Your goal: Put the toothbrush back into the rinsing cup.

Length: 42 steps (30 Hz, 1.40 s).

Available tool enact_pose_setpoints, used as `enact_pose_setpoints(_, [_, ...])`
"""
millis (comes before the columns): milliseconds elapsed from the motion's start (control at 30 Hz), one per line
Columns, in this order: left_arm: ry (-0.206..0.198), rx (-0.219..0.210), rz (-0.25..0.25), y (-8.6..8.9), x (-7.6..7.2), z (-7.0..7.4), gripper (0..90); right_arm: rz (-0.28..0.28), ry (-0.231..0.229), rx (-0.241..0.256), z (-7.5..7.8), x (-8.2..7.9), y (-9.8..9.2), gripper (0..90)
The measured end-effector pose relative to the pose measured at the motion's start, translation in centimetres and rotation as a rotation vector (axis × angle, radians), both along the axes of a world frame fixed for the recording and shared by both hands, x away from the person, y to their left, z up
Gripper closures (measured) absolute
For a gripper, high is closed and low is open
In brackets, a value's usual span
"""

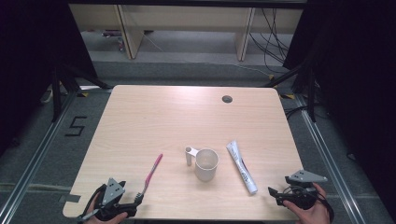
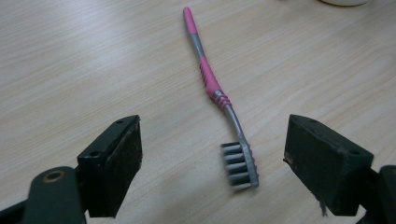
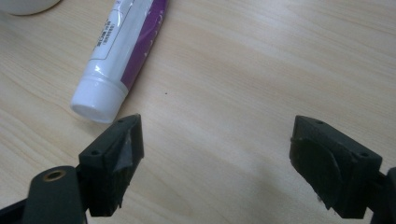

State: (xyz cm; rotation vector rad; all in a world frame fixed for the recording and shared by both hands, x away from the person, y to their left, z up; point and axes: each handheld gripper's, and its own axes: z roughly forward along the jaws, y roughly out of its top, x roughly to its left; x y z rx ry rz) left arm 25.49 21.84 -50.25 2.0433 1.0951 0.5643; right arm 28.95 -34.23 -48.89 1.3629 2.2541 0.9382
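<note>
Two grippers rest at the near edge of the wooden counter [image 1: 140,116], one at each corner, each held in a hand.

At the near left, the left gripper [image 1: 122,205] has its jaws spread wide and released, grasping nothing. In the left gripper view [image 2: 212,154] the bristled head of a pink and grey toothbrush [image 2: 219,100] lies on the wood between the two black jaws, nearer the right-hand one and touching neither. The handle runs away from the gripper toward the far side, its pink tip farthest off. In the high view the toothbrush [image 1: 152,173] lies at a slant, head near the gripper, tip pointing far and right.

Right of the toothbrush, near the middle of the counter, a white cup [image 1: 206,164] stands upright with its handle turned left and far.

Just right of the cup lies a white tube of toothpaste [image 1: 241,167], its cap end toward the near edge.

At the near right, the right gripper [image 1: 280,195] also has its jaws apart and holds nothing. In the right gripper view [image 3: 215,154] the tube's white cap [image 3: 99,99] lies just beyond the left-hand jaw, apart from it, with bare wood between the jaws.
</note>
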Motion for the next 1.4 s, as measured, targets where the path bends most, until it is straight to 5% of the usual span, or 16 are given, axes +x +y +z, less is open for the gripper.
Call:
enact_pose_setpoints(100, [-0.005,-0.018,0.009,-0.1,0.0,0.0,18.7,0.038,-0.05,-0.037,-0.1,0.3,-0.4,19.3])
enact_pose_setpoints(233, [-0.001,0.014,-0.002,0.0,0.1,0.0,18.7,0.039,-0.039,-0.028,-0.1,0.3,-0.3,19.7])
enact_pose_setpoints(733, [0.016,-0.006,-0.024,-0.2,-0.1,0.1,24.7,0.031,-0.019,-0.028,-0.1,0.2,0.0,21.1])
enact_pose_setpoints(833, [0.009,-0.015,-0.027,-0.3,-0.1,0.2,27.4,0.009,0.029,0.008,-0.1,0.0,0.3,21.4])
enact_pose_setpoints(1067, [-0.024,-0.017,-0.075,-0.5,-0.4,0.4,46.1,0.016,0.012,-0.006,-0.1,0.0,0.3,21.9])
enact_pose_setpoints(1200, [-0.048,-0.008,-0.113,-0.9,-0.7,0.5,72.6,0.04,-0.011,-0.036,-0.1,0.1,0.1,22.4])
enact_pose_setpoints(1267, [-0.048,-0.024,-0.128,-1.5,-0.7,0.4,76.7,0.047,-0.008,-0.031,-0.1,0.2,0.1,22.5])
enact_pose_setpoints(1400, [-0.028,0.041,-0.183,-2.2,-0.6,0.2,87.9,0.045,-0.009,-0.038,0.0,0.2,0.1,22.8])
